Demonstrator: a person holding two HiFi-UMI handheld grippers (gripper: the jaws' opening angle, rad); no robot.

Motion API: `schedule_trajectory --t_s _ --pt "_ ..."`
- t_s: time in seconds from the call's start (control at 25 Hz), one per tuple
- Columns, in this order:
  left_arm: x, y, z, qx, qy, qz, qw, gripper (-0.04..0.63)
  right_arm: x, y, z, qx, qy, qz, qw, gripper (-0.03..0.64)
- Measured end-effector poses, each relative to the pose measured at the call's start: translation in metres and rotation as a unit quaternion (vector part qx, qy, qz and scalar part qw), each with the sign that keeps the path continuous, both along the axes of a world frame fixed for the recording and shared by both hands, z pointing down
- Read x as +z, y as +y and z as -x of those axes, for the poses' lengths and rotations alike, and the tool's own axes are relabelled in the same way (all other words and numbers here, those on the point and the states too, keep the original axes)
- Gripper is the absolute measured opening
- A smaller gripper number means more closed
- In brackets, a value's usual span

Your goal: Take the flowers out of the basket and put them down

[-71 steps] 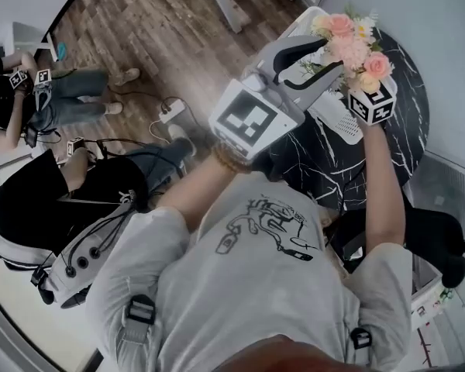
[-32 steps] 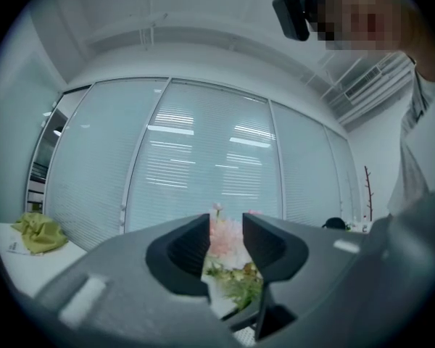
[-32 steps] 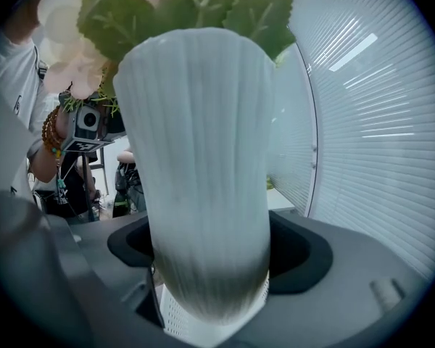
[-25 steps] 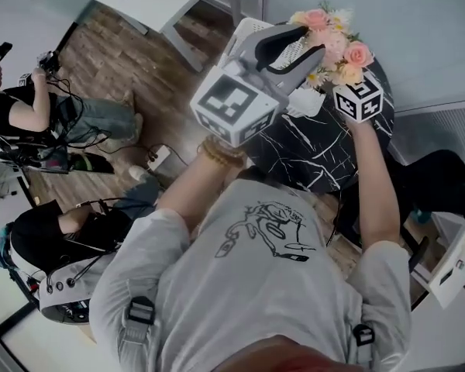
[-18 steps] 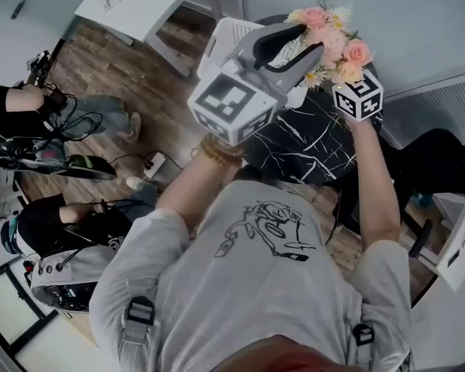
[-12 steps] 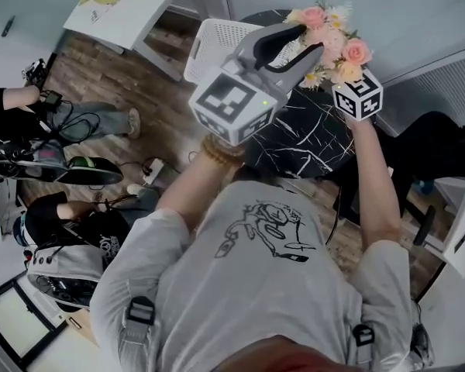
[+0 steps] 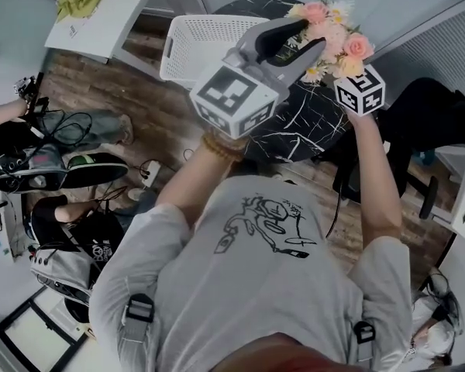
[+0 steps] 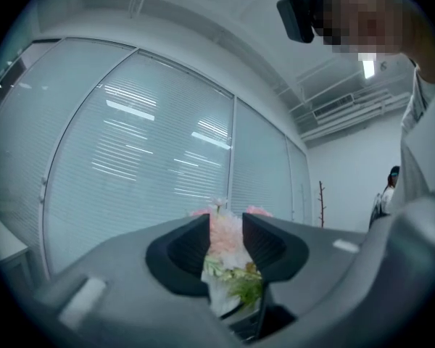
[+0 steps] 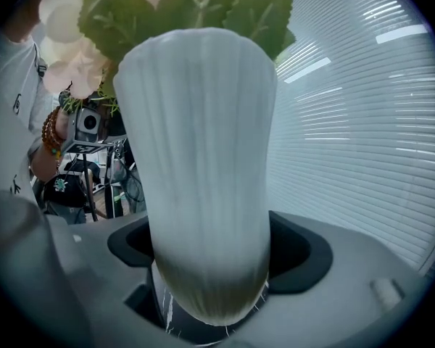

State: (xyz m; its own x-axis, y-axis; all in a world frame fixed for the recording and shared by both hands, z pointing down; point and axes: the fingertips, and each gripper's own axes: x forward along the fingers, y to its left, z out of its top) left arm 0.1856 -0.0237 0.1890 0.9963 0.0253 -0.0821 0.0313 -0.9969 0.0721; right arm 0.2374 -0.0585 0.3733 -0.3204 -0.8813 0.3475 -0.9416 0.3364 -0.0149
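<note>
Head view: the flowers [image 7: 335, 36], pink and cream blooms, are up in the air over the far edge of the round black marble table [image 7: 302, 130], clear of the white basket [image 7: 201, 41], which sits at the table's far-left edge. Whether the basket stands fully on the table I cannot tell. The left gripper [image 7: 310, 36] reaches in level from the left, its dark pads right beside the blooms; contact cannot be judged here. Of the right gripper [image 7: 358, 87] only the marker cube shows, just under the bouquet, with its jaws hidden behind the cube and flowers. Left gripper view: the left gripper [image 8: 225, 223] has its jaws parted, and the flowers [image 8: 225, 239] and a strip of white vase [image 8: 219, 296] show in the gap, beyond the pads. Nothing is pressed between them, so it holds nothing. The lower part of the vase is cut off by the gripper body. The background is window blinds [image 8: 152, 143]. Right gripper view: the right gripper [image 9: 210, 263] has its jaws set wide and clamped on the ribbed white vase [image 9: 203, 158], one pad on each flank near the base. The vase fills the middle of the frame and stands upright. Its green leaves and pale blooms [image 9: 181, 6] are cut off at the top edge.
</note>
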Motion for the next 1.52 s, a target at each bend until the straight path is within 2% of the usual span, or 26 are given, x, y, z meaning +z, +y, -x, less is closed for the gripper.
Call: schedule_trajectory --t_s 0.28,0.52,1.0,1.24,1.52 --pt "0.004 0.029 -0.018 0.029 -0.002 0.002 0.9996 0.143 0.003 0.034 -0.02 0.03 0.001 0.0 1.0 0.437" --pt "0.013 0.038 -0.018 0.043 -0.003 0.002 0.9991 0.143 0.014 0.044 -0.021 0.039 0.001 0.003 0.999 0.437" --pt "0.065 0.038 -0.025 0.057 -0.033 0.012 0.9977 0.143 0.072 0.048 -0.018 0.041 -0.008 0.025 0.999 0.437" --pt "0.097 0.047 -0.025 0.079 -0.031 0.032 0.9959 0.143 0.112 0.054 -0.014 0.04 -0.005 0.039 0.998 0.437" --pt "0.14 0.042 -0.025 0.08 -0.051 0.038 0.9948 0.143 0.152 0.053 -0.012 0.04 -0.005 0.047 0.998 0.437"
